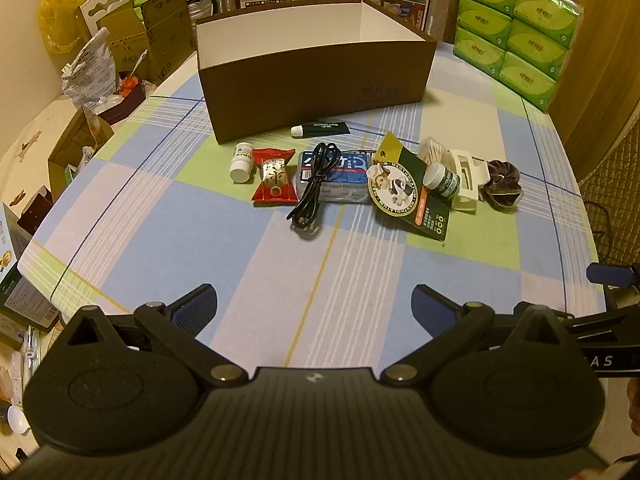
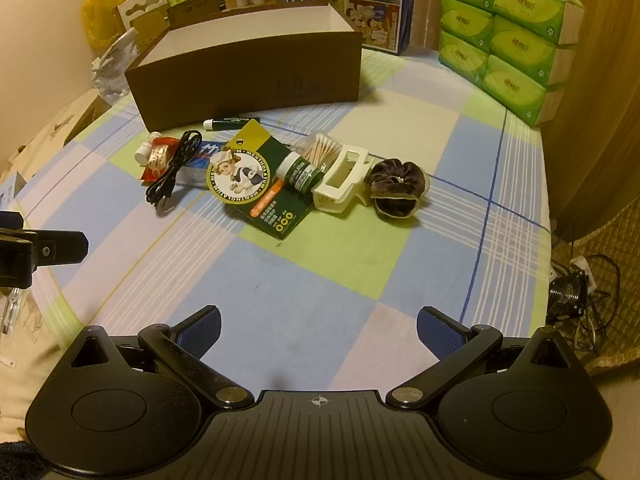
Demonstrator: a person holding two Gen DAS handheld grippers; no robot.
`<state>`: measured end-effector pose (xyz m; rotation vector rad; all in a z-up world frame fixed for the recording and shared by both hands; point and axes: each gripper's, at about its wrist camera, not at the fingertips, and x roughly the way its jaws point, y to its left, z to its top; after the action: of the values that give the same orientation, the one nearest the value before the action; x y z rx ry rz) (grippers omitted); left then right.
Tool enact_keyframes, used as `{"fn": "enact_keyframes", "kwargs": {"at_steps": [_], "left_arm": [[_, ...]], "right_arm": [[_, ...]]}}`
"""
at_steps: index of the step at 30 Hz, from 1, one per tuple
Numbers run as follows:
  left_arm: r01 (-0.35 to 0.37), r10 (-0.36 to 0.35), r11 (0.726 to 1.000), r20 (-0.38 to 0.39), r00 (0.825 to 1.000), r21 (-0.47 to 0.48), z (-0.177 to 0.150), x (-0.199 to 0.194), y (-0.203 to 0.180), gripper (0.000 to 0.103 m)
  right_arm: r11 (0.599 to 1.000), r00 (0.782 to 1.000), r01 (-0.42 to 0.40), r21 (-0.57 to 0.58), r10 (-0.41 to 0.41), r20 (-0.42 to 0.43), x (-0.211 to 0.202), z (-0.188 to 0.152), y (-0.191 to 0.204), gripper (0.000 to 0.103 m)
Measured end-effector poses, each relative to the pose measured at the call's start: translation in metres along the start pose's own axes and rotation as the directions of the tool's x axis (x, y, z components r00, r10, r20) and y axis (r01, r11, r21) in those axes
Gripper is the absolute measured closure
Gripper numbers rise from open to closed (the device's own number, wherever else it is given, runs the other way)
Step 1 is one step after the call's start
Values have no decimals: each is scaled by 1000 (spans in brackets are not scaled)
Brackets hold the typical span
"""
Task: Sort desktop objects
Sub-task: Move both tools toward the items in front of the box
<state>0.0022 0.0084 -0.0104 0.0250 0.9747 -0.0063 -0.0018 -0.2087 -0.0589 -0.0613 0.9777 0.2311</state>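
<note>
Closest in, the left gripper (image 1: pixel 314 306) hangs over the near edge of the desk (image 1: pixel 280 280) with its blue-padded fingers spread wide and nothing between them, and the right gripper (image 2: pixel 318 328) beside it is just as wide open and empty above the checked cloth. Past a bare stretch of cloth, the things to sort lie in a loose row across the middle of the desk: a small white bottle (image 1: pixel 241 161) at the left end, a red candy packet (image 1: pixel 274 178) touching it, then a coiled black cable (image 1: pixel 314 184) draped over a blue pack (image 1: pixel 340 176). Next comes a green Mentholatum card (image 2: pixel 256 184) with a little green jar (image 2: pixel 300 174) lying on it, a clump of cotton swabs (image 2: pixel 320 148) behind, a cream hair claw (image 2: pixel 340 182) and a dark velvet scrunchie (image 2: pixel 394 190) at the right end. A dark green tube (image 1: pixel 320 129) lies just in front of the open brown box (image 1: pixel 316 72), whose white inside I cannot see down into. Stacked green tissue packs (image 1: pixel 516 28) stand at the far right corner.
</note>
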Motion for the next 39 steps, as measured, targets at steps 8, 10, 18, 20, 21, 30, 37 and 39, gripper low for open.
{"fn": "enact_keyframes", "kwargs": {"at_steps": [8,10,18,20,21,30,37,39], "left_arm": [[-5,5,1000,-4,1000,-4,4,4,0,1],[-6,6,1000,-4,1000,-4,4,4,0,1],[-13,13,1000,-6,1000,-9,6,7,2,1],[-15,15,1000,-5,1000,-9,7,8,2,1],[-15,15,1000,-6,1000,-9,7,8,2,1],[-17,17,1000,-13,1000,-8,13,13,5,1],[-17,17,1000,-18,1000,-8,18,22,10,1],[-17,16,1000,-14,1000,-7,21,25,13,1]], "right_arm": [[1000,1000,-1,-3,1,-7,3,4,-2,2],[1000,1000,0,-2,0,-7,3,4,-2,2],[1000,1000,0,0,0,-11,8,9,-2,2],[1000,1000,0,0,0,-12,8,9,-2,2],[1000,1000,1,1,-1,-13,9,10,-2,2],[1000,1000,6,13,-5,-17,14,15,-3,2],[1000,1000,8,19,-7,-25,23,21,-4,2],[1000,1000,9,20,-8,-25,25,22,-4,2]]}}
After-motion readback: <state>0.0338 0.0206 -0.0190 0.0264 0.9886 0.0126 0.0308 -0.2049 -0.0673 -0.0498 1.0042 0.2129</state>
